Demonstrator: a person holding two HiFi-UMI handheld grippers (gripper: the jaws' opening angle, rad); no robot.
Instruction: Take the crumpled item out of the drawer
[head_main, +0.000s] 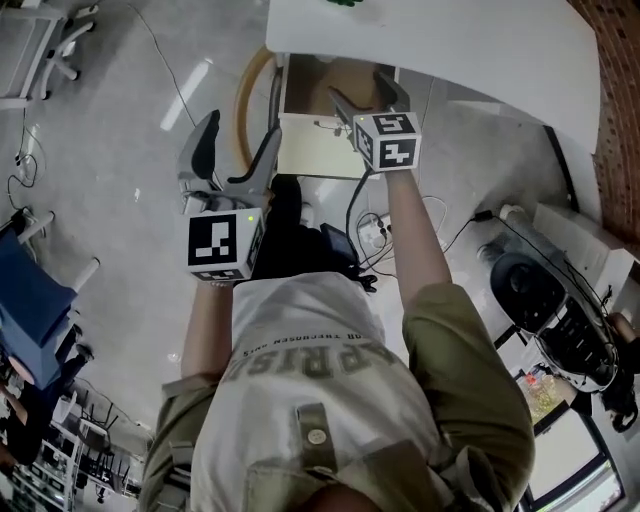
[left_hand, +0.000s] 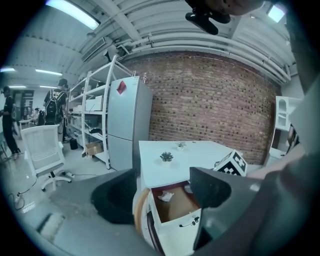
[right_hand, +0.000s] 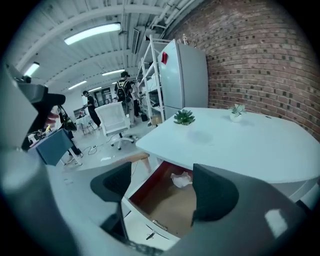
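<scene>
Person's pale printed shirt (head_main: 300, 370) fills the bottom of the head view, with both forearms reaching forward.

Left gripper (head_main: 238, 150): black jaws spread wide, nothing clamped. Its marker cube (head_main: 222, 245) faces up. It sits over the grey floor (head_main: 130, 150), to the left of the drawer. In the left gripper view the left gripper (left_hand: 162, 192) frames the drawer between its jaws, well apart from it.

Right gripper (head_main: 365, 95): jaws likewise apart and empty. It sits over the open drawer, with its own marker cube (head_main: 388, 138) just behind the jaws. In the right gripper view the right gripper (right_hand: 160, 187) looks down into the drawer.

White drawer with brown wooden inside (right_hand: 150, 227): pulled out from under the white round-edged table (right_hand: 240, 145). It also shows in the head view (head_main: 315, 145) and in the left gripper view (left_hand: 180, 225).

Crumpled white paper ball (right_hand: 182, 179): lies on the drawer bottom near the back end, just under the table edge. Neither gripper touches it. It is also seen in the left gripper view (left_hand: 165, 196).

On the table top: small green potted plant (right_hand: 184, 117) and a second small plant in a white pot (right_hand: 235, 111), well apart.

Background: red brick wall (right_hand: 260, 60), tall grey cabinet (right_hand: 185, 75), white office chair (right_hand: 114, 117).
</scene>
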